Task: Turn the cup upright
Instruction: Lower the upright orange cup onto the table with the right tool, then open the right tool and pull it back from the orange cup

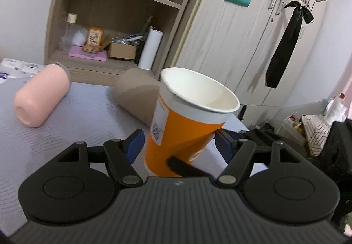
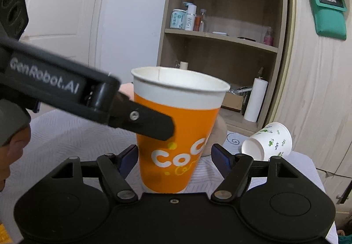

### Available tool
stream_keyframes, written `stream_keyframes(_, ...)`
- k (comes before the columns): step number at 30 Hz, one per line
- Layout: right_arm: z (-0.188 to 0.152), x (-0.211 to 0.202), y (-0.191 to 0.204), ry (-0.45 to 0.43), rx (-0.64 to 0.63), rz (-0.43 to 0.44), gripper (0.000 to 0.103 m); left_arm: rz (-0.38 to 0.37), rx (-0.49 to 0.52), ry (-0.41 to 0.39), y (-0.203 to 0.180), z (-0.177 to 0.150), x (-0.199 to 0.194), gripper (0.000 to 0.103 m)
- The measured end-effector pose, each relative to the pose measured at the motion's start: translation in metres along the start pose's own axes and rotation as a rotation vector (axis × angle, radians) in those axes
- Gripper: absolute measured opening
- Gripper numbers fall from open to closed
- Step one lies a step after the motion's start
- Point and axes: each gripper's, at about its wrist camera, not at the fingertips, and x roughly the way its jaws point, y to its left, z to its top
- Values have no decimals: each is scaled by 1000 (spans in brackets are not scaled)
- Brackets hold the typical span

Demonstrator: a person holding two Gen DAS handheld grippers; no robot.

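Observation:
An orange paper cup with a white rim stands mouth up on the grey quilted surface. In the left wrist view it leans a little to the right between the blue pads of my left gripper. The jaws are wide apart, and the right pad sits close to the cup's side. In the right wrist view the same cup stands between the spread pads of my right gripper, with gaps on both sides. The left gripper's black finger lies across the cup's left side.
A pink cup lies on its side at the left, and a beige cup lies behind the orange one. A white leaf-print cup lies on its side at the right. A wooden shelf and wardrobe stand behind.

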Motion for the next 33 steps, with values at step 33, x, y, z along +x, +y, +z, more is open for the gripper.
stream_keyframes(33,18,-143,20,-46,158,-187,79,236,71,-54,-57,-26,-141,85)
